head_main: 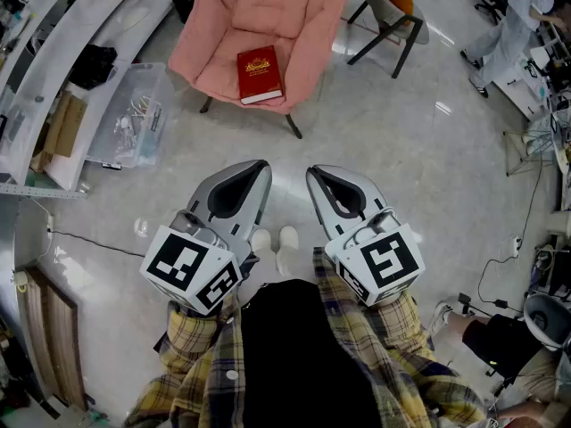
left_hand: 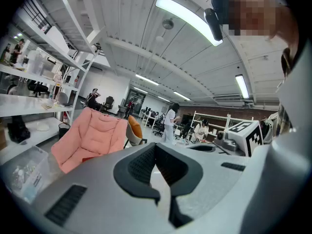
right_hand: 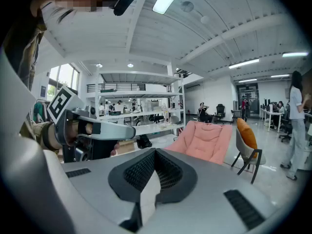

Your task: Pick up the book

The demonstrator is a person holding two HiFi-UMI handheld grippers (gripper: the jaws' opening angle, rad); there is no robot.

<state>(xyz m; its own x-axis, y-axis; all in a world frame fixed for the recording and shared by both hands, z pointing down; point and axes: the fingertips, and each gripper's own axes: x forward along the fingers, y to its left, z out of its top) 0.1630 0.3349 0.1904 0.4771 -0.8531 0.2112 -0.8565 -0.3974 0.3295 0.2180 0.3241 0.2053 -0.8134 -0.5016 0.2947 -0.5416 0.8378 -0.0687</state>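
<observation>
**Both Jaws Closed and Empty; Book on Chair**

The pink chair [head_main: 268,16] stands on the floor [head_main: 401,150], well apart from both grippers. The left gripper [head_main: 260,166] and right gripper [head_main: 314,173] hang side by side near the person's body. Each has its jaws pressed together with nothing between them. The red book [head_main: 259,74] lies flat on the chair seat.

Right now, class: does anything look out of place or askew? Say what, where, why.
The red book lies on the pink chair seat, near its front edge, slightly skewed: an odd place for a book.
</observation>
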